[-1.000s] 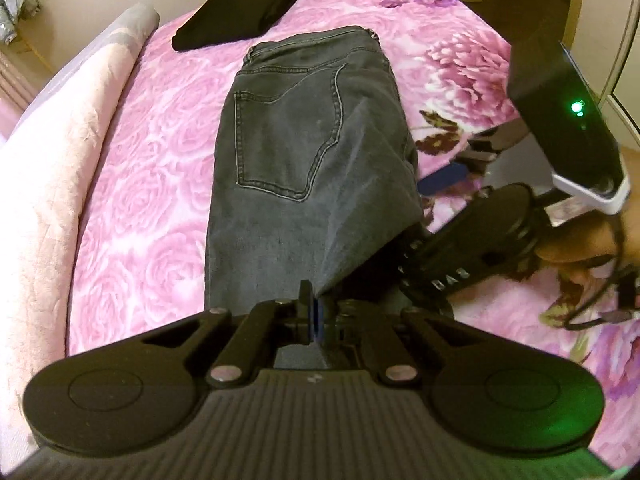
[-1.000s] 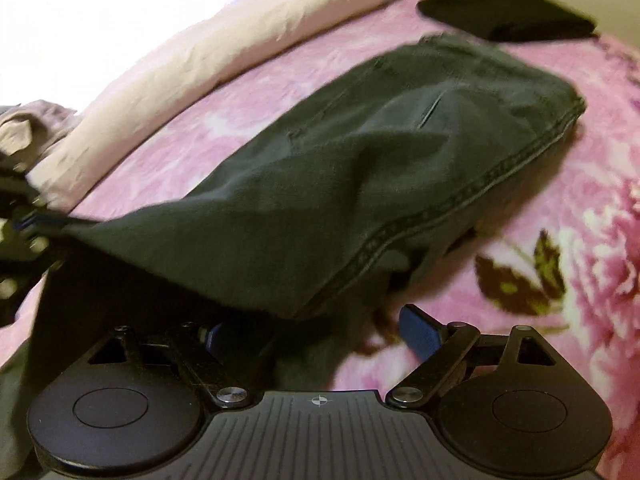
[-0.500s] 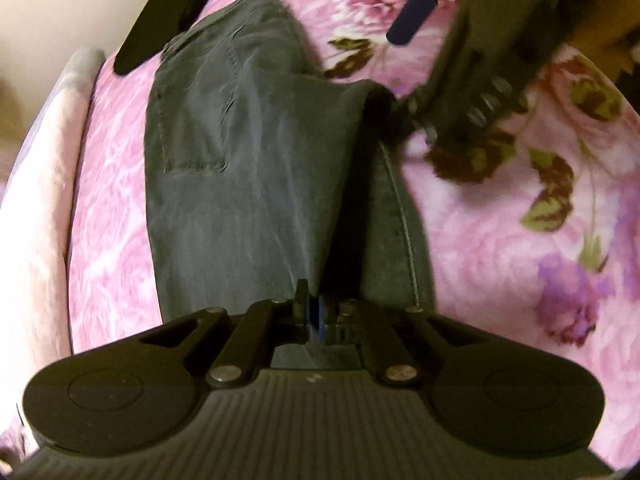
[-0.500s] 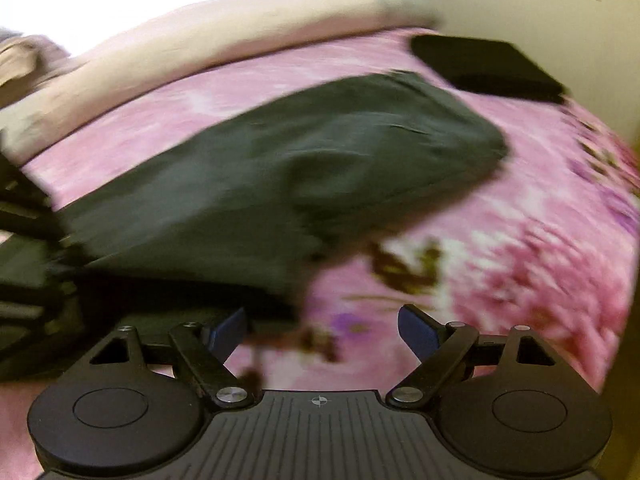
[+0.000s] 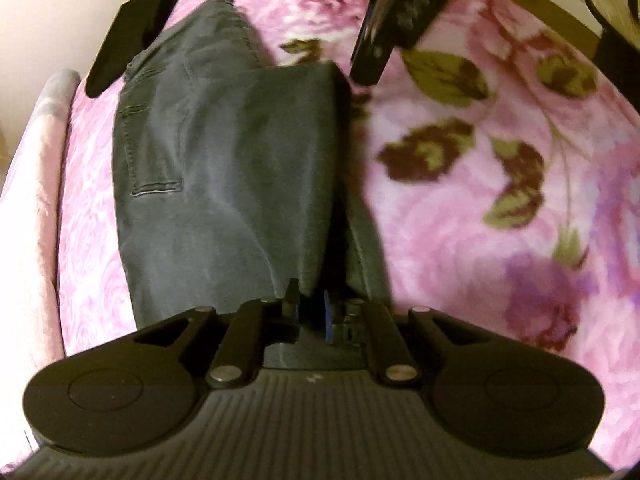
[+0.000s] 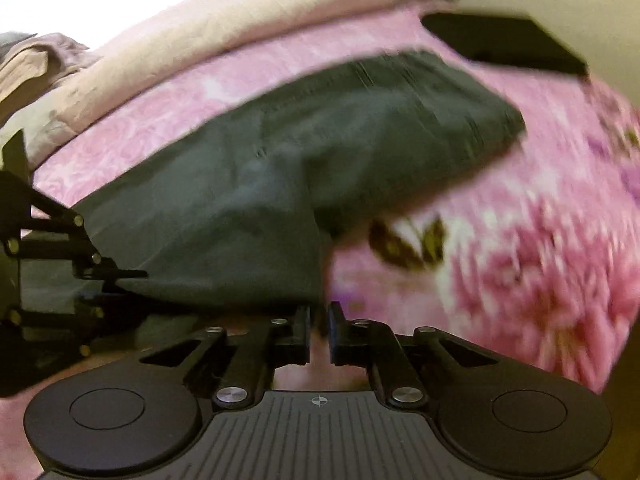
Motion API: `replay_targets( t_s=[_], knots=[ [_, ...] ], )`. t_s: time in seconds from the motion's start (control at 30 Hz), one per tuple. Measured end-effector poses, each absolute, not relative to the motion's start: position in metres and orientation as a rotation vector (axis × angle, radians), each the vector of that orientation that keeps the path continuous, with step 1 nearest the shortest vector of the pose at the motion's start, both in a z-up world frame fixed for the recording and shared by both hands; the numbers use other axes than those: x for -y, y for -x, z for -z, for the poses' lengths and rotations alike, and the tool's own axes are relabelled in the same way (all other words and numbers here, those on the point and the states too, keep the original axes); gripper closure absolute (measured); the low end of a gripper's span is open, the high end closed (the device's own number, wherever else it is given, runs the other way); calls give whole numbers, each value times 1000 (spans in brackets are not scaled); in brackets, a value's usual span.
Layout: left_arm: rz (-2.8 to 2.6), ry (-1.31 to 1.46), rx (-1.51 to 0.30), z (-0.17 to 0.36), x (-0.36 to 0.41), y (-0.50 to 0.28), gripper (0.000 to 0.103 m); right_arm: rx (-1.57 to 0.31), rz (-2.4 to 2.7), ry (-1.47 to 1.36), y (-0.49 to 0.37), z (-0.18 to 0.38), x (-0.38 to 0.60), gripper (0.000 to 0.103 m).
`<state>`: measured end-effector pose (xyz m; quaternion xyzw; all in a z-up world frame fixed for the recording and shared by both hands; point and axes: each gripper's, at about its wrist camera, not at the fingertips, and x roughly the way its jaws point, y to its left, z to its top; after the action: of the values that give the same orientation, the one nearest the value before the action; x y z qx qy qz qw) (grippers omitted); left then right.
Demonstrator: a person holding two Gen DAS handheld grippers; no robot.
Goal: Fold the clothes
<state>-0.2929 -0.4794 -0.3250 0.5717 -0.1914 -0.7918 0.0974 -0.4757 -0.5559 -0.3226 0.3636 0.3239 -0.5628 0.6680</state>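
Jeans (image 5: 224,168) leg now folded over

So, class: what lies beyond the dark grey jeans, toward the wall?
Past the jeans waistband, a flat black folded garment lies on the pink floral blanket. What lies under the jeans stays covered.

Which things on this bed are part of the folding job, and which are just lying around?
In the job: grey jeans; black folded garment, seemingly finished.
Lying about: pale rolled bedding; pink floral blanket underneath.
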Motion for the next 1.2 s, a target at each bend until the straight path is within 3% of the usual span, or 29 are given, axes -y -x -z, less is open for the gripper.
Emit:
replay_targets(
  t_s=[0.1, 0.17, 0.2, 0.23, 0.43, 0.6, 0.63, 0.7, 0.73, 0.83, 0.97, 1.03, 1.2],
  knots=[
    [2333, -1710, 498, 320, 480, 288, 86, -741, 1269, -912, 490, 322, 553, 96],
    [2336, -1712, 416, 310, 482, 285, 85, -745, 1274, -944, 504, 319, 554, 81],
    [2340, -1706, 377, 304, 483, 283, 85, -738, 1289, -937, 512, 314, 554, 38],
    [2350, -1679, 342, 296, 483, 282, 85, -720, 1309, -917, 521, 309, 555, 13],
    [2406, -1456, 190, 259, 490, 307, 85, -567, 1331, -966, 590, 290, 616, 14],
    [2381, -1400, 142, 278, 513, 353, 80, -349, 1316, -1156, 653, 314, 696, 14],
    [2369, -1412, 126, 284, 517, 360, 80, -327, 1310, -1199, 663, 320, 708, 21],
    [2327, -1518, 105, 305, 521, 366, 81, -311, 1280, -1281, 681, 336, 735, 58],
    [2308, -1570, 103, 315, 521, 368, 81, -326, 1259, -1288, 684, 334, 746, 59],
    [2278, -1620, 138, 330, 515, 363, 81, -438, 1245, -1125, 672, 313, 775, 59],
    [2248, -1633, 43, 329, 524, 358, 81, -469, 1236, -1221, 681, 323, 794, 57],
    [2224, -1630, 5, 324, 529, 351, 80, -505, 1260, -1202, 683, 322, 787, 39],
    [2096, -1572, -84, 306, 538, 314, 80, -555, 1381, -956, 673, 276, 756, 37]
  ],
)
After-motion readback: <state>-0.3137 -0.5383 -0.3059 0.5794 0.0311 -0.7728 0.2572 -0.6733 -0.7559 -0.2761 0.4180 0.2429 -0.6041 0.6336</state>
